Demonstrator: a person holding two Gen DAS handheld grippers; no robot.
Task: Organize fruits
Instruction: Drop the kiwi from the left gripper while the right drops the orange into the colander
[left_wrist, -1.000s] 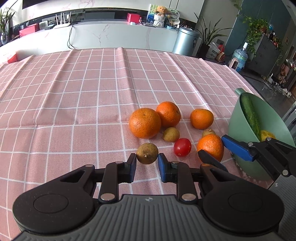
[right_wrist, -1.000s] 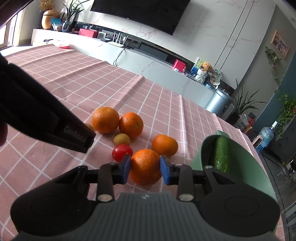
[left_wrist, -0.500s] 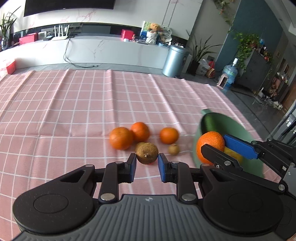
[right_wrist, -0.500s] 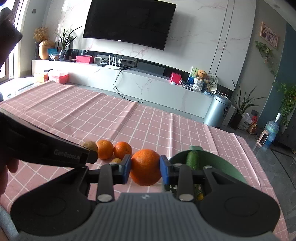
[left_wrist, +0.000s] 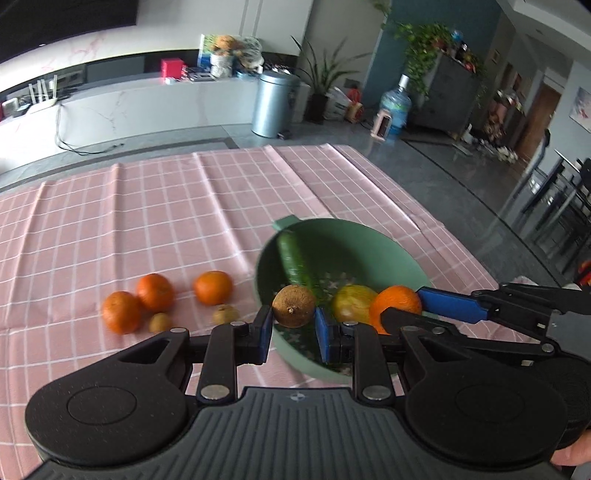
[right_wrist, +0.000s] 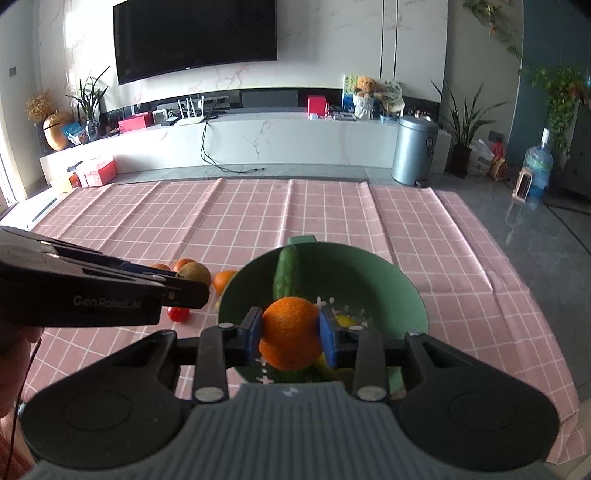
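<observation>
**A:** Gripping status?

**B:** Left gripper (left_wrist: 293, 328) clamped on a brown kiwi-like fruit (left_wrist: 293, 305). Right gripper (right_wrist: 290, 334) clamped on an orange (right_wrist: 290, 333). Both held over the green bowl (right_wrist: 402, 291).

**A:** Bowl contents?

**B:** Cucumber (left_wrist: 293, 258) leaning on the far wall, one yellow fruit (left_wrist: 352, 304) at the bottom.

**A:** Loose on the cloth?

**B:** Three oranges (left_wrist: 213, 287), two small brown fruits (left_wrist: 226, 314), one tomato (right_wrist: 178, 314), all left of the bowl on the pink checked tablecloth (left_wrist: 147, 221).

Brown fruit (left_wrist: 293, 311), prob. kiwi, btwn fingers (left_wrist: 264, 328)
</observation>
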